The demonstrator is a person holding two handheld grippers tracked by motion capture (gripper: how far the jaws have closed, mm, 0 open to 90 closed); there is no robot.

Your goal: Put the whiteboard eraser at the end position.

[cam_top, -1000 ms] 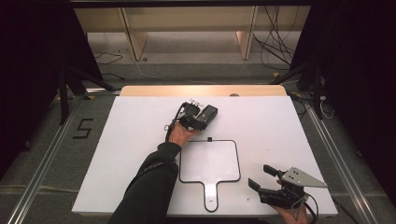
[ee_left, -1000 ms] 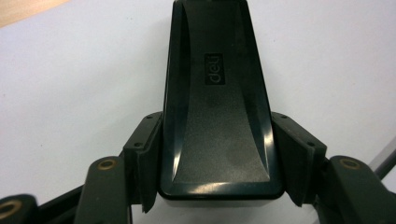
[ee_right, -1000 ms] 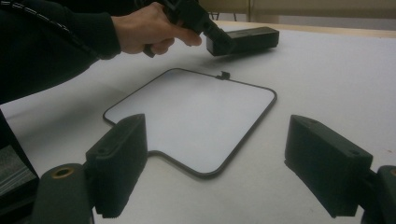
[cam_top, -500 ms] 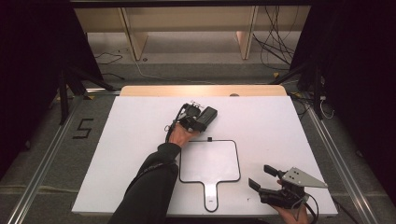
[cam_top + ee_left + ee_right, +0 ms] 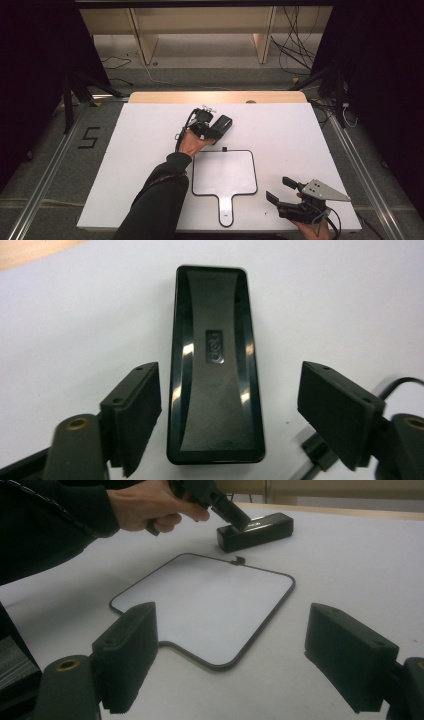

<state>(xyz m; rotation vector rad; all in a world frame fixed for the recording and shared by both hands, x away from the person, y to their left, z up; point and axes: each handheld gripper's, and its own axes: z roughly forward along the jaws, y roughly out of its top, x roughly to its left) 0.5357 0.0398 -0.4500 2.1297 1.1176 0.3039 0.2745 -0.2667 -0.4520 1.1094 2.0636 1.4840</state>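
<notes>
Nearest the person, the right gripper [image 5: 281,191] is held low over the near right corner of the white table [image 5: 310,135], and its jaws are seen spread wide with nothing between them. Ahead of these jaws, in the right gripper view, a white paddle-shaped board [image 5: 207,605] with a thin dark rim is laid flat on the table; its short handle [image 5: 226,212] is pointed toward the near edge, to the left of this gripper in the high view. A small black clip [image 5: 239,560] is seen at the board's far edge.

Beyond the board, the left gripper [image 5: 230,407] is held by the left hand [image 5: 192,142], which is reached forward from a dark sleeve [image 5: 155,200]. Its jaws have just been opening and are now parted. A black oblong case [image 5: 215,365] is lain flat on the table between them, its length running away from the gripper. Neither pad is pressed on it: a sliver of table is seen between the left pad and the case, and a wider gap on the right. The case is thus released. A strip of bare wood [image 5: 215,96] is seen along the table's far edge.
</notes>
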